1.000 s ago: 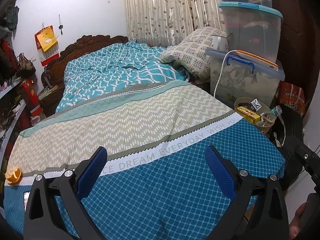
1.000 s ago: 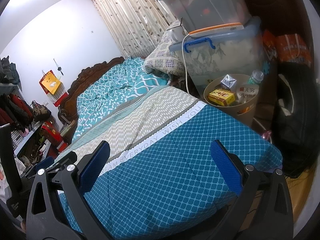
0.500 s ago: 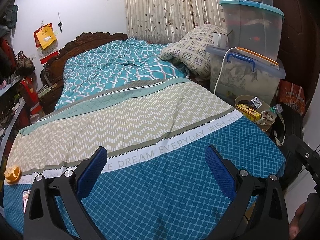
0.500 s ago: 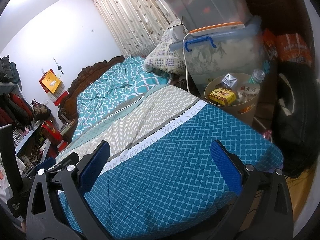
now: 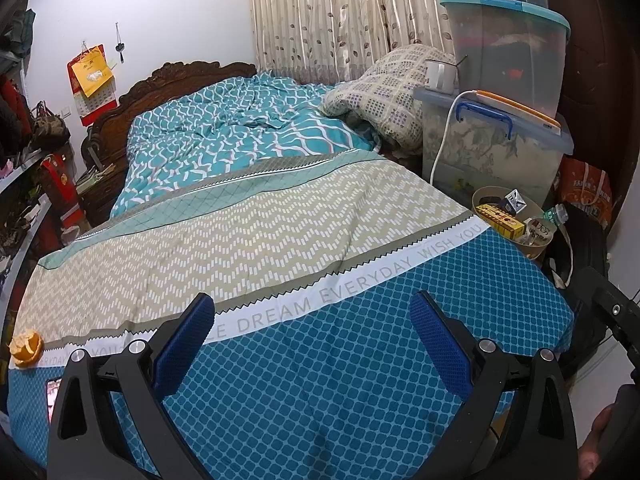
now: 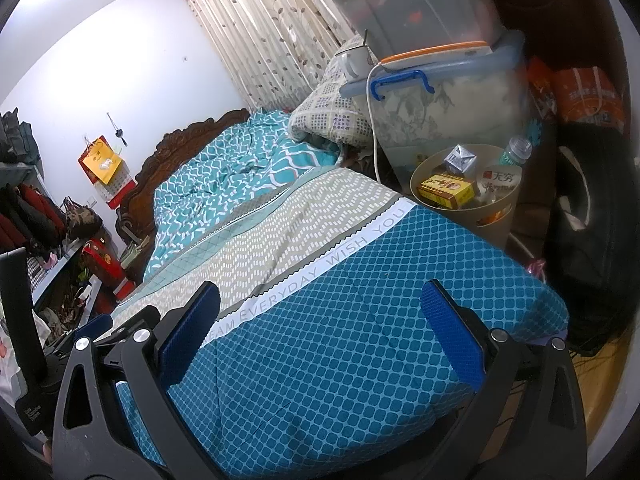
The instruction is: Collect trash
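An orange peel [image 5: 26, 348] lies on the bed's near left edge, on the white lettered band of the cover. A tan waste bin [image 5: 536, 250] stands on the floor right of the bed, holding a yellow box [image 5: 500, 221], a silver carton, a cup lid and a plastic bottle; it also shows in the right wrist view [image 6: 496, 222]. My left gripper [image 5: 312, 342] is open and empty above the blue foot of the bed. My right gripper [image 6: 320, 334] is open and empty over the same area, further right.
Stacked clear storage boxes [image 5: 500, 148] with a white cable and a mug stand behind the bin. A black bag [image 6: 592, 240] and an orange bag [image 6: 592, 96] lie at the right. Shelves with clutter [image 5: 24, 184] line the left. A rolled quilt [image 5: 384, 96] lies by the curtain.
Both grippers have drifted slightly; the view of the bed shifted a little. Both stay open and empty.
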### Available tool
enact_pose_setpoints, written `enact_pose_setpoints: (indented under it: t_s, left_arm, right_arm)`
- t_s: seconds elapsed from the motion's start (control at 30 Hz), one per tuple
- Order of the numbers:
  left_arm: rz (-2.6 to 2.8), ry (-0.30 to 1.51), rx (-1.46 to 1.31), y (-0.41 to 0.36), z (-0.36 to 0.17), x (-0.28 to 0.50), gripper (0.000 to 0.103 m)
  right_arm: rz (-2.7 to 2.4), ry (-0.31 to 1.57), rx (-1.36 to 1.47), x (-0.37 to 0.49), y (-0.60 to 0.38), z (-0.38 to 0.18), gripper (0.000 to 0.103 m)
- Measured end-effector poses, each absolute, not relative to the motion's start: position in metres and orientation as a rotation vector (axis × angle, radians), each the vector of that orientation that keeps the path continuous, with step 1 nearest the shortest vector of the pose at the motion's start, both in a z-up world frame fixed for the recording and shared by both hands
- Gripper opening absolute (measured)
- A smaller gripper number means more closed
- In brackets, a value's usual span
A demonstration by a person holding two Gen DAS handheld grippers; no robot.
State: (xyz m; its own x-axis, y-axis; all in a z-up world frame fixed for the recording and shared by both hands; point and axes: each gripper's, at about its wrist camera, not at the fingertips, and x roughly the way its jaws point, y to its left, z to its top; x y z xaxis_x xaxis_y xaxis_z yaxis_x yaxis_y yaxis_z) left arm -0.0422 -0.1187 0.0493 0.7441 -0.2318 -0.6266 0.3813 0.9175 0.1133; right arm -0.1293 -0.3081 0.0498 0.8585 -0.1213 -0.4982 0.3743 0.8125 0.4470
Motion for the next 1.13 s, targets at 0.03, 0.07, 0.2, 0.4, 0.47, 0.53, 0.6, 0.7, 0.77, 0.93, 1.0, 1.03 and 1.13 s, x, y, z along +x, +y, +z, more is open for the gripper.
enact_pose_setpoints:
  t_s: [0.03, 0.07, 0.2, 0.4, 0.47, 0.53, 0.6, 0.7, 0.77, 0.93, 1.0, 1.03, 1.13]
  left_arm:
    - [-0.339, 0.650, 0.242, -0.1187, 0.0492, -0.0422, 0.094]
    - [-0.339, 0.651, 0.242, -0.1188, 0.0491, -0.0421, 0.094]
    - [-0.339, 0.652, 0.243, -0.1190, 0.0489, -0.0417, 0.094]
    - [-0.340, 0.653, 0.244, -0.1191, 0.0486, -0.0416, 0.094]
    - [-0.340, 0.654, 0.245, -0.1186, 0.0479, -0.0419, 0.094]
    - [-0.340, 0.655, 0.247, -0.1182, 0.0466, -0.0421, 0.094]
    - [-0.340, 0.655, 0.249, -0.1175, 0.0445, -0.0425, 0.094]
    - [-0.341, 0.637, 0.265, -0.1181, 0.0430, -0.0453, 0.094]
    - [-0.345, 0.626, 0.274, -0.1205, 0.0434, -0.0469, 0.094]
    - [-0.360, 0.624, 0.279, -0.1217, 0.0441, -0.0493, 0.094]
    - [-0.367, 0.632, 0.275, -0.1214, 0.0440, -0.0482, 0.094]
    - [-0.368, 0.635, 0.273, -0.1202, 0.0437, -0.0479, 0.094]
    - [-0.371, 0.640, 0.271, -0.1216, 0.0440, -0.0463, 0.094]
  right_arm:
    - [-0.275, 0.472, 0.566, -0.1294, -0.3081, 0.0496, 0.099]
    - [-0.276, 0.471, 0.565, -0.1294, -0.3080, 0.0499, 0.099]
    - [-0.276, 0.474, 0.568, -0.1293, -0.3079, 0.0490, 0.099]
    - [-0.273, 0.478, 0.571, -0.1281, -0.3089, 0.0464, 0.099]
    - [-0.273, 0.480, 0.573, -0.1278, -0.3102, 0.0456, 0.099]
    - [-0.274, 0.481, 0.574, -0.1275, -0.3111, 0.0452, 0.099]
    - [-0.274, 0.482, 0.575, -0.1276, -0.3110, 0.0448, 0.099]
    - [-0.273, 0.483, 0.574, -0.1275, -0.3113, 0.0449, 0.099]
    - [-0.274, 0.482, 0.574, -0.1274, -0.3115, 0.0453, 0.099]
    - [-0.277, 0.482, 0.577, -0.1281, -0.3122, 0.0437, 0.099]
    - [-0.280, 0.481, 0.580, -0.1292, -0.3128, 0.0424, 0.099]
    - [-0.281, 0.481, 0.581, -0.1295, -0.3135, 0.0417, 0.099]
    - [-0.280, 0.483, 0.581, -0.1290, -0.3148, 0.0407, 0.099]
